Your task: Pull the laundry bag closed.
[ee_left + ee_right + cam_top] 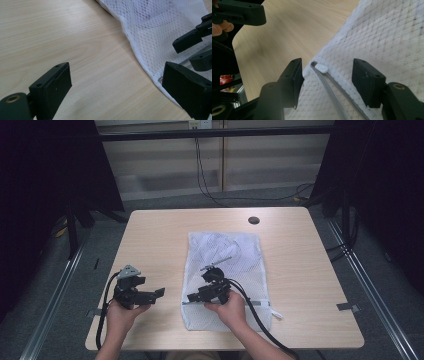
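A white mesh bag (pixel 225 275) lies flat mid-bench (pixel 150 235). The right hand-held gripper (pixel 327 75) hovers over its near left corner, jaws half open, the zipper pull (pixel 321 67) between them, untouched. The left hand-held gripper (pixel 117 85) gapes empty just beside the bag's edge.
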Demonstrator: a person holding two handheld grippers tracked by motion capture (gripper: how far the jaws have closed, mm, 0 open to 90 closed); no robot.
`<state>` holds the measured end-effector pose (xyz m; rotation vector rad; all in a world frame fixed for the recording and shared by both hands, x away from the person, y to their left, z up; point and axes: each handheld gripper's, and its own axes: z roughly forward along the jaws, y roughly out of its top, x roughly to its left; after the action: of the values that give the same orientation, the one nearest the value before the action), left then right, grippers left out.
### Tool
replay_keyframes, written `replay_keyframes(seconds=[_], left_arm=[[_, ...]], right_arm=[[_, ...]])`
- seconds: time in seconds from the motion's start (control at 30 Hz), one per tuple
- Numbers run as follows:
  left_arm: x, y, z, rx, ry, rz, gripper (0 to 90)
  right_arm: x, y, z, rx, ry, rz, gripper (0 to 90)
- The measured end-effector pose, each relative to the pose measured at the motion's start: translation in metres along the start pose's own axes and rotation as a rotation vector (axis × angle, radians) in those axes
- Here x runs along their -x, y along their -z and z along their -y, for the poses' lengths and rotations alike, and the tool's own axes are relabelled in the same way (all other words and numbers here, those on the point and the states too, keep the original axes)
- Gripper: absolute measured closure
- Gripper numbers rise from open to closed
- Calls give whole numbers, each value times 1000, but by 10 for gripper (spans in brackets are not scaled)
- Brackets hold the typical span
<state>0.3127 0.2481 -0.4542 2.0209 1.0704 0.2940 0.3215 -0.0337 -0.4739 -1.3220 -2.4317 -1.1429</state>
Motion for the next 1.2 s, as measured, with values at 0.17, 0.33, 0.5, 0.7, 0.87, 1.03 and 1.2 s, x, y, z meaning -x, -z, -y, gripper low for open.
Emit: replay_keyframes(seconds=[0.17,0.33,0.5,0.7,0.87,1.03,1.2], left_arm=[[0,1,0,3,3,-4,86],[-1,1,0,2,0,-4,86],[-1,1,0,5,5,-5,86],[-1,0,0,0,0,6,86],[-1,1,0,1,0,0,86],[-1,2,0,6,6,-1,86],[-1,2,0,5,5,-1,86]], right_arm=[[-1,-5,0,-7,-12,-26,530],[-1,-11,1,-27,-19,-23,581],[-2,-15,1,-36,-29,-24,622],[-1,-18,0,-50,-41,-14,656],[0,-20,-1,-42,-47,-23,681],[-1,-25,-1,-54,-65,-24,687],[-3,-30,-1,-63,-59,-42,696]])
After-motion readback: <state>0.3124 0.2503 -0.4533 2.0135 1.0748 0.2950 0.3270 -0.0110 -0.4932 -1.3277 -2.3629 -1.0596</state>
